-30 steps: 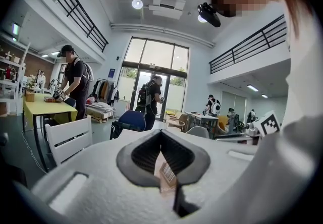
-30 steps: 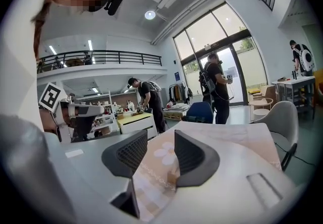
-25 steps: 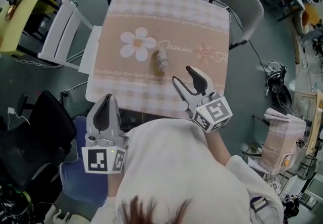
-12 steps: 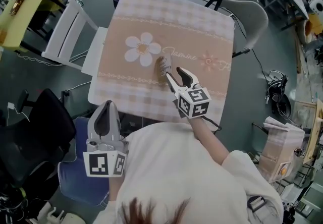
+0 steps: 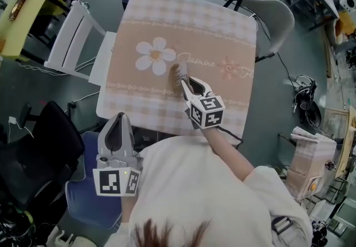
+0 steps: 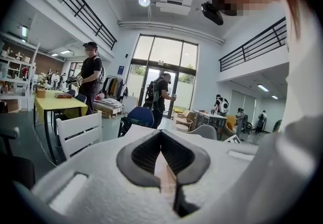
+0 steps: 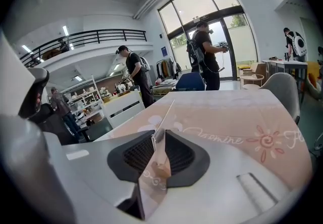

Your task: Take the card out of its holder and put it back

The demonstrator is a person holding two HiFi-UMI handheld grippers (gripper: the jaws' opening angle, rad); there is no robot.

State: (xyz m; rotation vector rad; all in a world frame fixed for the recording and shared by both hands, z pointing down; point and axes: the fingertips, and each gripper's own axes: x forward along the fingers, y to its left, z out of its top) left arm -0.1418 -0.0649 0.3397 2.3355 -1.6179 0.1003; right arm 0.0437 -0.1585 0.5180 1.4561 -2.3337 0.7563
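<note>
The card holder (image 5: 177, 71), a small clear sleeve with a pale card inside, lies on the pink flowered tablecloth (image 5: 183, 23) next to the white daisy print. My right gripper (image 5: 183, 82) reaches onto its near end. In the right gripper view the holder (image 7: 155, 170) stands edge-on between the ribbed pads (image 7: 135, 153); the jaws have just been closing and now pinch it. My left gripper (image 5: 115, 124) hovers off the table's near edge, away from the holder. In its own view the left gripper (image 6: 161, 134) has its tips together and nothing in them.
A white slatted chair (image 5: 69, 37) stands at the table's left, a grey chair (image 5: 273, 11) at its far right and a blue seat (image 5: 83, 196) below my left gripper. A yellow table (image 5: 19, 18) is at far left. People stand in the background.
My right gripper came forward and down over the table to the card holder, and its wide-open jaws closed onto it. The left gripper stayed where it was.
</note>
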